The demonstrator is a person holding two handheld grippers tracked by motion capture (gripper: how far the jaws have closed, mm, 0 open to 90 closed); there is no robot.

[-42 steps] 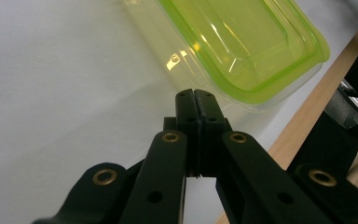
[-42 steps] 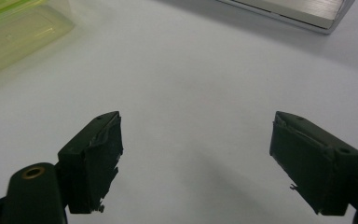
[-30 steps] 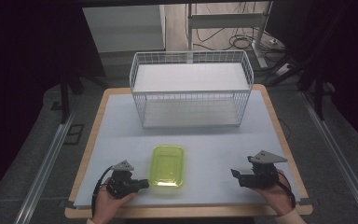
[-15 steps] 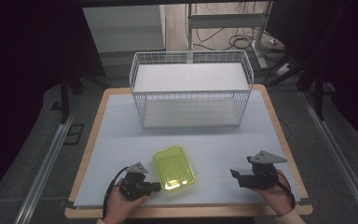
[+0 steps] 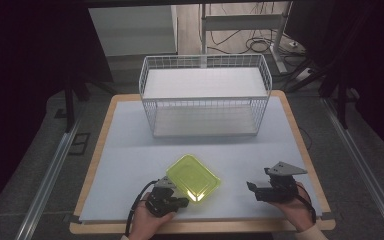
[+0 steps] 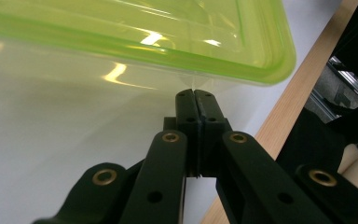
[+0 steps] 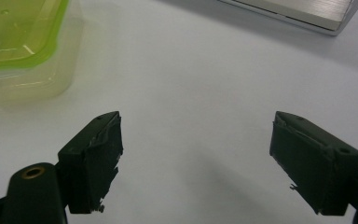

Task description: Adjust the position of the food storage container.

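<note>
A clear box with a yellow-green lid (image 5: 194, 177) lies skewed on the grey mat near the front. In the left gripper view the lid (image 6: 144, 28) looms just above my left gripper (image 6: 195, 95). That gripper is shut, with nothing between its jaws, and its closed tips touch the box's clear wall under the lid rim. In the high view the left gripper (image 5: 184, 201) sits at the box's front corner. My right gripper (image 5: 250, 188) rests open on the mat to the right of the box. Its jaws (image 7: 196, 158) stand wide apart over bare mat, with the box (image 7: 14, 42) off to the upper left.
A white wire basket (image 5: 205, 107) with a pale floor stands at the back of the table; its base (image 7: 303, 11) edges the right gripper view. The table's wooden edge (image 6: 284, 112) runs close beside the left gripper. Dark floor and metal rails surround the table.
My left gripper has slid rightward along the front edge. The box has turned from straight to diagonal and shifted right. The right gripper has stayed still.
</note>
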